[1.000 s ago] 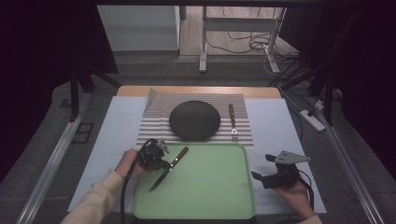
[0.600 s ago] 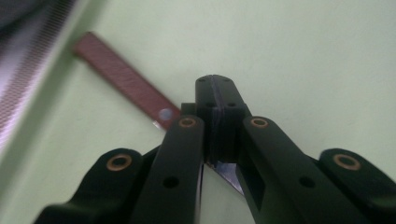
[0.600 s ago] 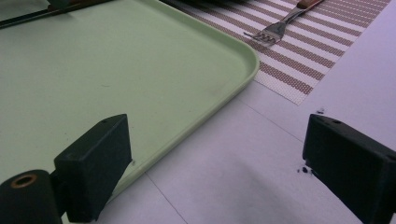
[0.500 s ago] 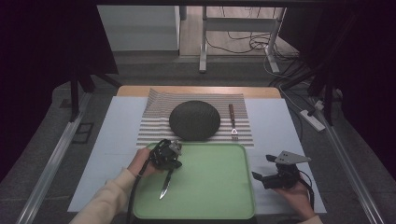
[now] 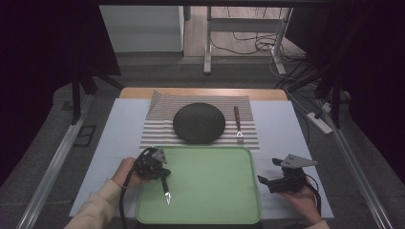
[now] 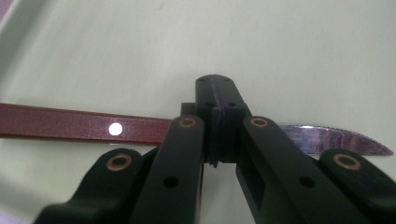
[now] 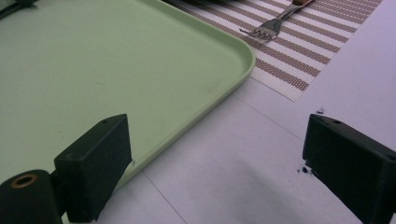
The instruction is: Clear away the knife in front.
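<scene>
My left gripper [image 5: 162, 177] is over the left part of the green tray [image 5: 215, 191], shut on a knife [image 5: 166, 195]. The blade tip points toward the tray's near edge. In the left gripper view the jaws [image 6: 218, 107] are closed across the knife, with its brown handle [image 6: 70, 125] running left and the serrated blade [image 6: 336, 139] running right, just above the tray [image 6: 280, 56]. My right gripper [image 5: 267, 172] rests on the white table right of the tray. It is open [image 7: 219, 158], with nothing between the jaws.
A dark round plate [image 5: 199, 122] sits on a striped placemat [image 5: 162, 129] behind the tray. A fork [image 5: 237, 125] with a brown handle lies right of the plate, tines toward the tray [image 7: 268, 27]. The table's near edge is close behind both hands.
The left gripper has swung the knife from a diagonal lie until its blade points at the near edge, shifting a little over the tray's left side. The right gripper has not moved.
</scene>
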The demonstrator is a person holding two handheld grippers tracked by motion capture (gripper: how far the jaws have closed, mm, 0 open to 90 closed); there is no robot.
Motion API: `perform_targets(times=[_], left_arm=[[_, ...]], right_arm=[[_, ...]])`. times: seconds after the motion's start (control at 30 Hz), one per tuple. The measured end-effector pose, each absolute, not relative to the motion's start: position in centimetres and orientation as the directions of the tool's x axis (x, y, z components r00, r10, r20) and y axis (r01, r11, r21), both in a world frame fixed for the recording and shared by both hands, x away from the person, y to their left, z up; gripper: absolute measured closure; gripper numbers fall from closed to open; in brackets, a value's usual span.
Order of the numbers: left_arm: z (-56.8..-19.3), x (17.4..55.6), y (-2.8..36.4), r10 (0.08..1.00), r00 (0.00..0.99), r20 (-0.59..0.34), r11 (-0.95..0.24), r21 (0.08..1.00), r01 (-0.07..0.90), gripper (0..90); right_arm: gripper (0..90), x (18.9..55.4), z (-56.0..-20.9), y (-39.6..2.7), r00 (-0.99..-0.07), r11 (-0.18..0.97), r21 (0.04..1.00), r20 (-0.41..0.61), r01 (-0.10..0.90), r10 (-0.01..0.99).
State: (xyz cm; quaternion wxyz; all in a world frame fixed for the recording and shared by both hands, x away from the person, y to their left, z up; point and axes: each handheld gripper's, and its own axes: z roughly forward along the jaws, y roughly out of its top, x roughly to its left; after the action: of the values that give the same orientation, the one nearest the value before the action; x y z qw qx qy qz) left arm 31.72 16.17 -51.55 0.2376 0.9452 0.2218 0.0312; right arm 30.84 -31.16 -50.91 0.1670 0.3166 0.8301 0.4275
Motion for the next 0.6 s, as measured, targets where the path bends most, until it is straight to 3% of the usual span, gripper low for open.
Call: perform_targets(times=[0.33, 0.6], left_arm=[[-51.8, 30.1, 19.1, 0.496, 0.866, -0.063, -0.747, 0.477, 0.462, 89.2], [-51.9, 30.1, 19.1, 0.522, 0.852, -0.047, -0.731, 0.491, 0.474, 89.2]], right_arm=[[8.2, 30.8, -50.9, -31.2, -0.744, 0.435, 0.816, -0.010, 0.380, 0.668], [8.2, 30.8, -50.9, -31.2, -0.744, 0.438, 0.815, -0.011, 0.380, 0.668]])
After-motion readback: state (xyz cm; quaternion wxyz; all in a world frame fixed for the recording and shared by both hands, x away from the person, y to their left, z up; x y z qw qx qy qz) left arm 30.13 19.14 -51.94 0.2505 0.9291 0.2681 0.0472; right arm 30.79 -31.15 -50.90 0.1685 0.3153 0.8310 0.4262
